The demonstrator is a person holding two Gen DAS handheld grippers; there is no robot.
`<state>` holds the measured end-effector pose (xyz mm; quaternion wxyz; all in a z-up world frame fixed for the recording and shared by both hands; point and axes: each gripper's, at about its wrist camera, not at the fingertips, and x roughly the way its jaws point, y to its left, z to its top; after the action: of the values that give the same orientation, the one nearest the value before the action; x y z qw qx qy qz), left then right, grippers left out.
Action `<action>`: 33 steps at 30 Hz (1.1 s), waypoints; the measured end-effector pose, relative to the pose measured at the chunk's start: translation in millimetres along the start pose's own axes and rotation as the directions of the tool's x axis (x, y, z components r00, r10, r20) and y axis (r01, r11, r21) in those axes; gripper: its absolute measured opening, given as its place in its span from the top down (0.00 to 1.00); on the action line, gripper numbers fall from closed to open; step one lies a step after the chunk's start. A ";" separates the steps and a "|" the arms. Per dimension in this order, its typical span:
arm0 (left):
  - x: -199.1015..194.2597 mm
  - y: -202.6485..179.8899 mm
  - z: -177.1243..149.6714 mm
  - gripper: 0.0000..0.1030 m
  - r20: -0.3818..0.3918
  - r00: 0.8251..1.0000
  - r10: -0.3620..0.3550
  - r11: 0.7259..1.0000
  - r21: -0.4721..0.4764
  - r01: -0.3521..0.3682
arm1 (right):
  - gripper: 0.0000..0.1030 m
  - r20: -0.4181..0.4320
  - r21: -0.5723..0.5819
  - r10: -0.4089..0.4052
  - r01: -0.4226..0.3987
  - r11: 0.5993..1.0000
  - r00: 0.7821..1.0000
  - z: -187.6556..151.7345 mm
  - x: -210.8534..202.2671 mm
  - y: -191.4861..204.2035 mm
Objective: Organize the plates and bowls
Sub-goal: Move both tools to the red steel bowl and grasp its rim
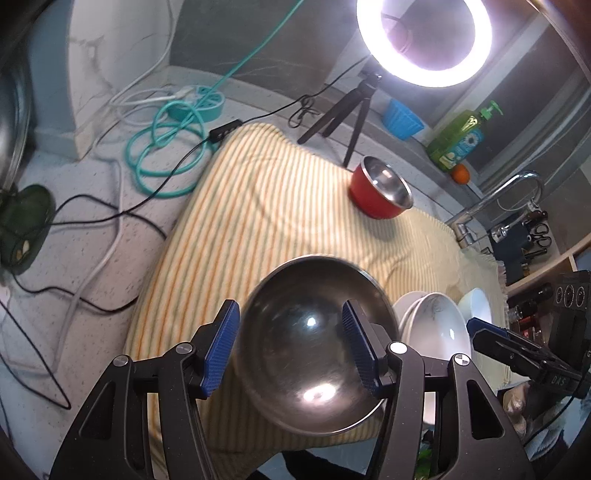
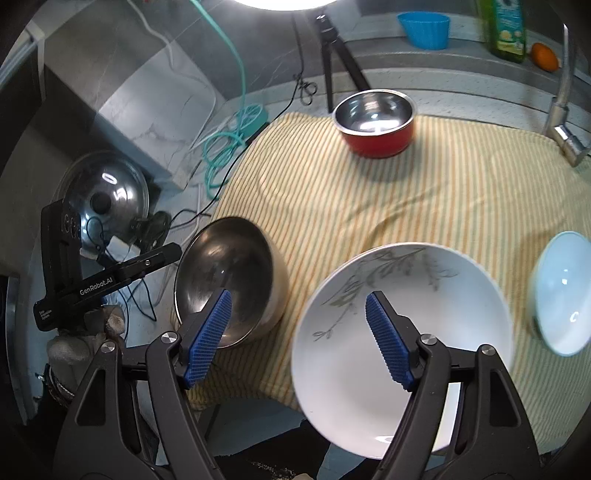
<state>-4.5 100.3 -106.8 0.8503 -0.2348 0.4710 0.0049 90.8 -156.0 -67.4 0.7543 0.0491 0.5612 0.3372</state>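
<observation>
A steel bowl (image 1: 310,347) lies on the striped yellow cloth (image 1: 258,206) near its front edge. My left gripper (image 1: 290,343) is open, one finger at each side of the bowl's near rim. The bowl also shows in the right wrist view (image 2: 225,280). A white plate with a leaf print (image 2: 402,328) sits on the cloth (image 2: 443,192). My right gripper (image 2: 297,336) is open over the plate's left edge. A red bowl with a steel inside (image 2: 375,122) stands at the far side. A small white bowl (image 2: 563,291) is at the right.
A ring light on a tripod (image 1: 424,40), a coiled teal cable (image 1: 166,147) and black wires lie on the counter. A faucet (image 2: 565,122), soap bottle (image 2: 506,26), blue cup (image 2: 424,29) and orange (image 2: 545,55) are at the back right. A pot lid (image 2: 107,195) leans left.
</observation>
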 end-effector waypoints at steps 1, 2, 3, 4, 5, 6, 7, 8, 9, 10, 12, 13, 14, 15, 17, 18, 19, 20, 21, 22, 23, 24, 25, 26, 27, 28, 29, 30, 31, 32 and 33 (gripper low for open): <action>0.1 -5.0 3.2 0.45 0.005 1.000 -0.008 1.000 0.011 0.008 | 0.24 0.010 0.008 -0.004 0.004 1.000 1.000 1.1 -4.9 -4.3; 0.8 -8.8 5.9 0.45 0.006 1.000 -0.015 1.000 0.020 0.015 | 0.24 0.021 0.015 -0.008 0.008 1.000 1.000 2.4 -9.9 -8.2; 1.4 -12.6 8.3 0.45 0.007 1.000 -0.021 0.999 0.027 0.020 | 0.24 0.029 0.021 -0.012 0.012 1.000 0.999 3.7 -14.4 -11.8; 2.5 -16.6 11.0 0.45 0.008 1.000 -0.027 0.999 0.036 0.026 | 0.24 0.040 0.027 -0.020 0.019 0.999 0.999 5.9 -20.0 -16.1; 3.3 -20.5 13.7 0.45 0.008 0.999 -0.032 0.998 0.045 0.032 | 0.24 0.049 0.033 -0.024 0.023 0.999 0.998 7.8 -23.8 -18.6; 4.4 -25.2 17.0 0.45 0.009 0.999 -0.037 0.998 0.057 0.036 | 0.24 0.059 0.039 -0.027 0.025 0.999 0.998 10.7 -28.9 -22.5; 5.6 -29.9 20.5 0.45 0.011 0.999 -0.040 0.997 0.068 0.039 | 0.24 0.067 0.044 -0.028 0.025 0.999 0.997 13.8 -33.0 -25.0; 6.7 -33.4 24.2 0.45 0.013 0.999 -0.046 0.996 0.079 0.045 | 0.24 0.077 0.053 -0.028 0.024 0.998 0.997 16.4 -37.2 -28.3; 7.4 -36.7 27.0 0.45 0.014 0.999 -0.051 0.995 0.087 0.050 | 0.24 0.087 0.060 -0.027 0.022 0.998 0.996 19.4 -41.3 -31.4; 7.9 -40.7 30.1 0.45 0.018 0.998 -0.055 0.994 0.096 0.053 | 0.24 0.100 0.068 -0.027 0.020 0.998 0.995 23.6 -46.5 -35.5; 10.5 -48.9 38.0 0.45 0.025 0.998 -0.063 0.992 0.113 0.060 | 0.24 0.120 0.074 -0.036 0.027 0.997 0.992 30.7 -52.0 -40.3; 12.3 -52.7 41.8 0.45 0.025 0.997 -0.068 0.991 0.118 0.064 | 0.24 0.130 0.078 -0.039 0.029 0.997 0.991 35.4 -54.8 -44.2; 14.4 -56.6 46.0 0.45 0.026 0.997 -0.073 0.990 0.123 0.069 | 0.24 0.136 0.083 -0.036 0.025 0.996 0.990 39.1 -56.2 -47.8; 16.7 -60.6 51.0 0.45 0.027 0.996 -0.080 0.989 0.131 0.075 | 0.24 0.139 0.093 -0.033 0.020 0.995 0.990 43.0 -56.5 -51.7; 22.7 -68.9 61.2 0.45 0.026 0.996 -0.091 0.984 0.154 0.086 | 0.24 0.146 0.115 -0.019 0.002 0.993 0.989 53.0 -56.5 -58.7; 25.5 -71.9 64.8 0.45 0.024 0.995 -0.092 0.983 0.160 0.087 | 0.24 0.150 0.122 -0.013 -0.005 0.993 0.989 57.6 -56.5 -61.5; 29.0 -74.6 69.0 0.45 0.020 0.995 -0.095 0.982 0.166 0.091 | 0.24 0.155 0.131 -0.009 -0.012 0.991 0.988 63.2 -56.5 -65.2; 33.5 -77.7 73.6 0.45 0.012 0.995 -0.102 0.981 0.169 0.098 | 0.24 0.158 0.138 -0.002 -0.021 0.990 0.987 67.8 -55.4 -67.6; 38.1 -80.0 78.0 0.45 0.003 0.994 -0.111 0.980 0.169 0.109 | 0.24 0.160 0.146 0.010 -0.033 0.989 0.987 72.9 -54.1 -70.3; 42.6 -81.6 82.1 0.45 -0.004 0.993 -0.117 0.979 0.170 0.116 | 0.25 0.159 0.153 0.019 -0.044 0.987 0.987 78.7 -51.7 -72.1; 49.5 -83.9 87.9 0.45 -0.011 0.993 -0.118 0.978 0.170 0.118 | 0.25 0.160 0.157 0.026 -0.051 0.986 0.987 82.7 -49.5 -73.1; 53.0 -84.6 91.1 0.45 -0.014 0.993 -0.117 0.978 0.170 0.118 | 0.25 0.161 0.158 0.030 -0.056 0.986 0.986 86.7 -47.2 -74.3; 58.4 -85.6 95.5 0.45 -0.021 0.992 -0.121 0.978 0.169 0.123 | 0.25 0.161 0.155 0.032 -0.057 0.986 0.986 92.2 -44.0 -75.8; 62.5 -85.8 98.9 0.45 -0.029 0.992 -0.126 0.978 0.167 0.129 | 0.26 0.158 0.153 0.032 -0.057 0.987 0.987 96.0 -40.0 -76.5; 68.2 -86.5 103.0 0.45 -0.037 0.991 -0.125 0.977 0.166 0.130 | 0.28 0.150 0.155 0.033 -0.057 0.986 0.988 100.4 -33.9 -78.2; 74.1 -86.9 106.8 0.45 -0.044 0.991 -0.123 0.977 0.168 0.129 | 0.32 0.142 0.159 0.039 -0.062 0.985 0.989 103.5 -28.7 -79.8; 79.2 -86.9 109.9 0.45 -0.052 0.991 -0.123 0.977 0.166 0.130 | 0.35 0.133 0.163 0.046 -0.068 0.984 0.990 106.2 -23.2 -81.4; 84.4 -86.5 112.9 0.45 -0.060 0.990 -0.124 0.978 0.163 0.132 | 0.37 0.123 0.172 0.051 -0.072 0.982 0.991 109.5 -16.3 -84.1; 89.0 -86.1 115.8 0.45 -0.067 0.990 -0.127 0.978 0.156 0.136 | 0.39 0.115 0.179 0.052 -0.072 0.981 0.992 112.5 -9.7 -87.0; 95.8 -84.5 119.6 0.45 -0.079 0.987 -0.137 0.979 0.140 0.147 | 0.41 0.110 0.185 0.051 -0.071 0.980 0.993 114.1 -4.1 -89.4; 101.0 -83.0 122.4 0.45 -0.088 0.986 -0.141 0.980 0.128 0.151 | 0.42 0.103 0.193 0.051 -0.070 0.979 0.993 116.2 2.2 -92.3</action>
<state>168.5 54.4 -100.5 0.8430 -0.2111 0.4849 -0.0985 235.3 -190.3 -68.5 0.7616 0.1567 0.5524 0.3005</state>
